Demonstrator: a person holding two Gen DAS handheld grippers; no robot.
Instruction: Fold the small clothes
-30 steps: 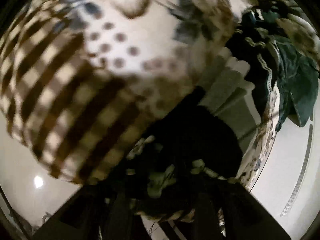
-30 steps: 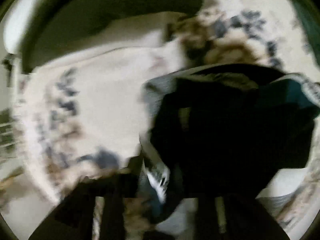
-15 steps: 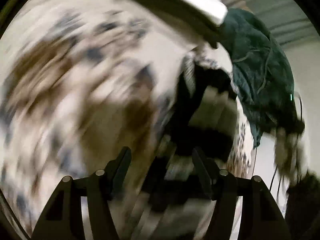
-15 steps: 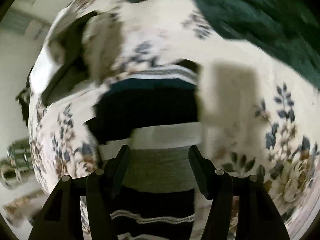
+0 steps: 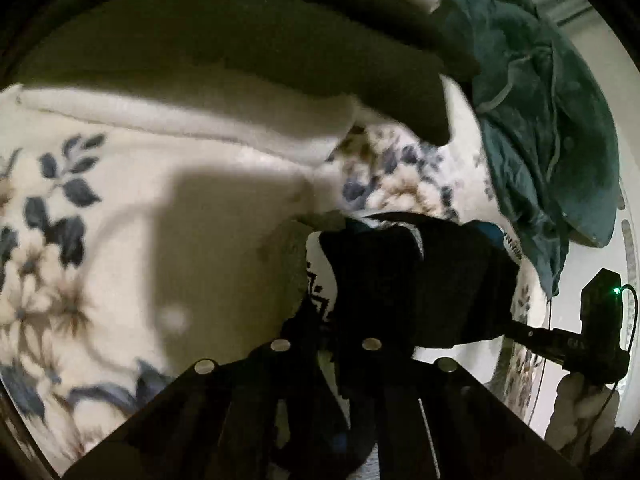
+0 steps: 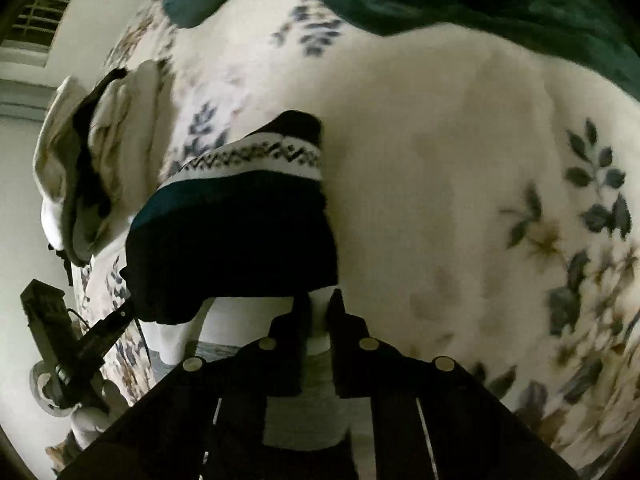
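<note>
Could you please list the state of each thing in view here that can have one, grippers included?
Left gripper: shut on the garment.
Right gripper: shut on the garment's pale edge.
Black knitted garment with white patterned band: bunched, held by both grippers over the bed.
Floral cream bedspread: spread out, garment on it.
Dark green cloth: crumpled in a heap on the bedspread.
Cream-and-dark clothes: piled loosely at the bedspread's edge.
</note>
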